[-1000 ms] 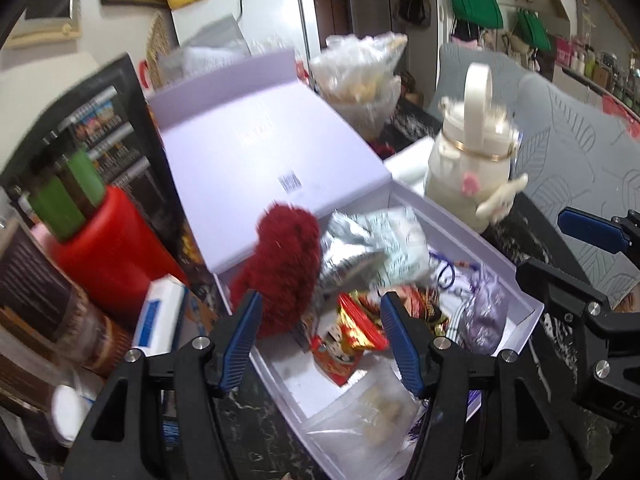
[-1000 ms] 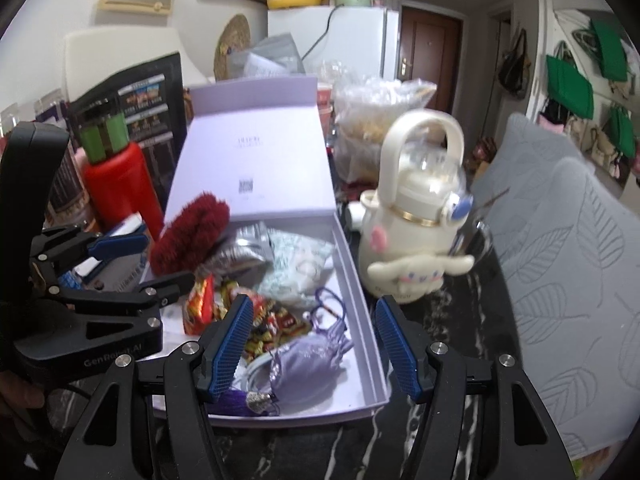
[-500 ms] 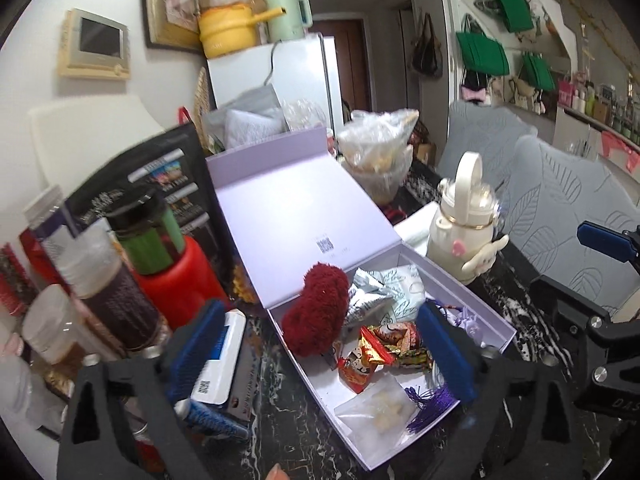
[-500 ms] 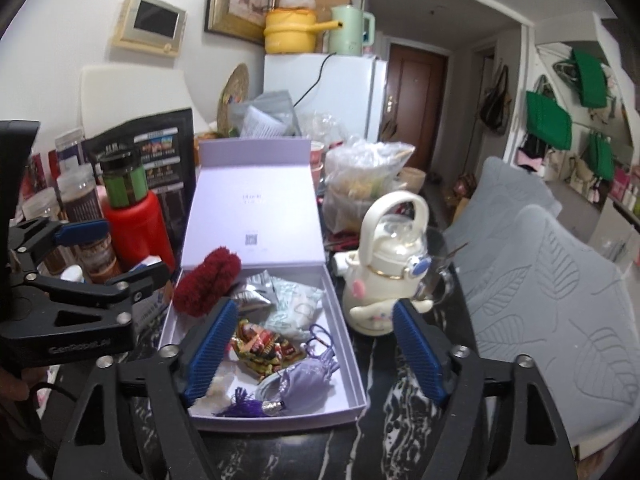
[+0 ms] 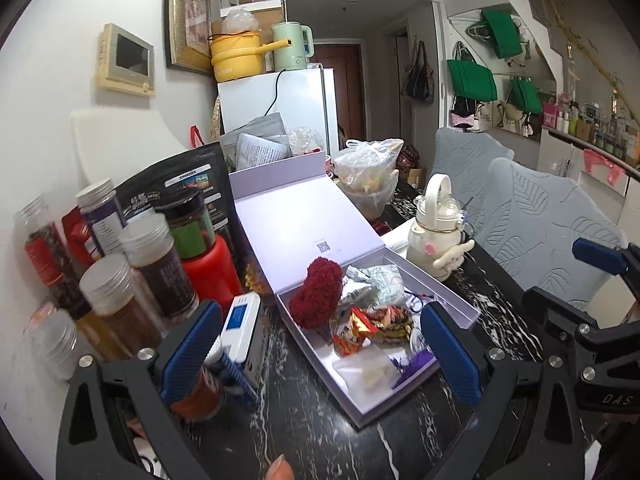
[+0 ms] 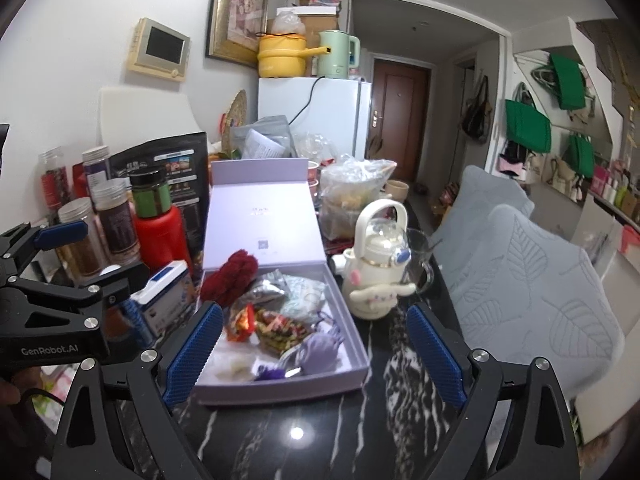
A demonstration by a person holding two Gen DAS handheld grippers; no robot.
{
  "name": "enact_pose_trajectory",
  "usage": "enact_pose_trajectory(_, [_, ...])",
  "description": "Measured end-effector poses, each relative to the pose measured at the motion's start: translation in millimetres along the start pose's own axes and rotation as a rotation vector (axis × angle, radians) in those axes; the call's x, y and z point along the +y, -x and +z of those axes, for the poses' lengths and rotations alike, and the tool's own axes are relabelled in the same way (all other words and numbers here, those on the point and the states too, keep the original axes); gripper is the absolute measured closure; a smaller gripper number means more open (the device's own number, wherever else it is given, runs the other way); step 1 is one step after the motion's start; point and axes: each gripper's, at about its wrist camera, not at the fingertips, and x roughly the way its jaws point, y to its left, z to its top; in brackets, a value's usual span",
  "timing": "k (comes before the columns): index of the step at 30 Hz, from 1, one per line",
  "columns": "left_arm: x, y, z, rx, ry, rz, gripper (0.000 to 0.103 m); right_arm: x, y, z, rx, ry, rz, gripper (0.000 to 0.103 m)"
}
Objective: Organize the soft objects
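An open lavender box (image 5: 460,312) (image 6: 352,376) lies on the black marble table, its lid propped up behind. Inside rest a fuzzy red plush (image 5: 316,296) (image 6: 230,276), a silver foil packet (image 6: 266,290), colourful snack packets (image 5: 380,318) (image 6: 276,326), a clear bag (image 5: 366,372) and a lilac drawstring pouch (image 6: 318,354). My left gripper (image 5: 320,354) stands open above and in front of the box, nothing between its fingers. My right gripper (image 6: 314,354) hangs before the box with its jaws still opening, holding nothing.
Spice jars (image 5: 108,292), a red bottle (image 5: 208,268) and a white-blue carton (image 5: 242,326) crowd the left side. A cream kettle-shaped bottle (image 6: 376,264) and a glass cup (image 6: 420,264) stand right of the box. Grey chair backs (image 6: 528,296) line the right edge.
Both grippers have pulled back and up from the box and spread their jaws wide. The pouch, which lay between the right fingers, and the red plush stay in the box.
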Motion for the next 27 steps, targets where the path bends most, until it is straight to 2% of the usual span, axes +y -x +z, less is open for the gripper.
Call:
enact_pose_trajectory(6, [2.1,21.8,-21.2,-0.002,0.006,0.002,0.002,12.6,25.4,-18.4,-0.005,-0.013,-0.009,0.008])
enact_pose_trajectory(12, [1.1,34.0,-43.3,0.013,0.008,0.001,0.002,21.1,35.6,-41.1,0.035,-0.040,-0.013,0.008])
enact_pose_trajectory(27, [3.4,23.8,-74.2,0.091,0.024,-0.023,0.002,30.9,32.8,-74.1,0.119,-0.054,-0.020,0.008])
